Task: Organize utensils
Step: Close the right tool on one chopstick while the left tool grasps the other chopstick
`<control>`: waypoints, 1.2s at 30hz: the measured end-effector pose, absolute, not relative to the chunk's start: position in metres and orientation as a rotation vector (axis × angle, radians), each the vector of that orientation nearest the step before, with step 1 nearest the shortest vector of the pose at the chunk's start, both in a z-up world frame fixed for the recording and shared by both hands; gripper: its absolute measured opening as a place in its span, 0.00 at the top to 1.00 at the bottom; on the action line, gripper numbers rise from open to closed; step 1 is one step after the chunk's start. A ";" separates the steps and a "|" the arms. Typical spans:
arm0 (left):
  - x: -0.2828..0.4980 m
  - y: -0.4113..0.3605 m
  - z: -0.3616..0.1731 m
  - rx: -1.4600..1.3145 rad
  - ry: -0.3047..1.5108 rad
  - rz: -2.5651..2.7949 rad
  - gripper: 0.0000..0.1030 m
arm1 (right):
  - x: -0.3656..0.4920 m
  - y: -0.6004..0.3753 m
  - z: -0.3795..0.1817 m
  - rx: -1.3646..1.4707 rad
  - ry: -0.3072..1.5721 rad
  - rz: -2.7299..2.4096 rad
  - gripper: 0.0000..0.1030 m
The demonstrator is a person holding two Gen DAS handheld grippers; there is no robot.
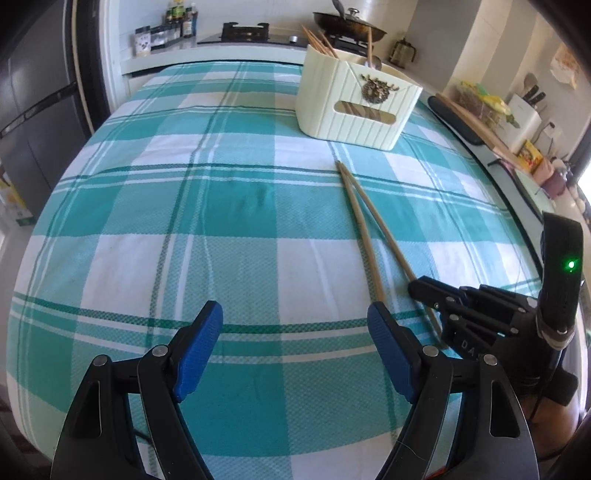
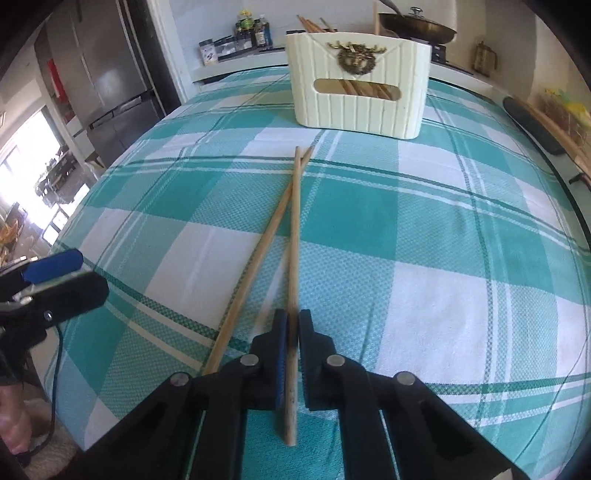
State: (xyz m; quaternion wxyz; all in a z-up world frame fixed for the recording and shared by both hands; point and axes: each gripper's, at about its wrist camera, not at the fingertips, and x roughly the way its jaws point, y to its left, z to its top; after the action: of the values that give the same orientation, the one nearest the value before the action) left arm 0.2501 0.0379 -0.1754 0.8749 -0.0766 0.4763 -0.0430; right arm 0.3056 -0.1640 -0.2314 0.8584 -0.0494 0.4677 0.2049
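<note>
Two wooden chopsticks (image 2: 294, 229) lie on the teal checked tablecloth (image 2: 406, 258), crossing near their far tips. My right gripper (image 2: 291, 325) is shut on the near end of one chopstick; the other chopstick (image 2: 255, 266) lies just to its left. In the left wrist view the chopsticks (image 1: 364, 229) run toward the right gripper (image 1: 424, 291). My left gripper (image 1: 295, 321) is open and empty above the cloth. A cream utensil holder (image 2: 360, 83) with several chopsticks in it stands at the far end; it also shows in the left wrist view (image 1: 354, 99).
A stove with a lidded pan (image 1: 349, 22) and spice jars (image 1: 162, 35) stand behind the table. A fridge (image 2: 107, 74) is at the left. A black tray with a wooden utensil (image 1: 465, 118) lies at the table's right edge.
</note>
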 end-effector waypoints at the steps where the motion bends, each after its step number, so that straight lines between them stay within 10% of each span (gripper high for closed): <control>1: 0.254 0.031 -0.176 -0.149 0.994 -0.110 0.20 | 0.307 -0.171 -0.232 -0.082 0.976 0.408 0.94; 11: 0.300 -0.030 -0.198 0.027 1.007 -0.135 0.22 | 0.300 -0.242 -0.231 -0.047 0.946 0.235 0.94; 15: 0.304 -0.036 -0.210 0.046 1.032 -0.129 0.74 | 0.291 -0.258 -0.232 -0.055 0.934 0.203 0.94; 18: 0.299 -0.033 -0.209 0.042 1.015 -0.122 0.95 | 0.287 -0.263 -0.232 -0.067 0.922 0.193 0.94; 32: 0.248 0.044 -0.203 -0.098 1.005 0.042 0.93 | 0.283 -0.289 -0.232 -0.086 0.902 0.089 0.93; 36: 0.257 0.055 -0.204 -0.116 1.005 0.036 0.39 | 0.285 -0.296 -0.230 -0.027 0.904 0.120 0.62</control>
State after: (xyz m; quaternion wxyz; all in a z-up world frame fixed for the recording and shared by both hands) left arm 0.2568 0.0546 -0.2036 0.8746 -0.0557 0.4813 0.0175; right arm 0.2853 -0.2960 -0.2304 0.8977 -0.0130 0.4365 0.0582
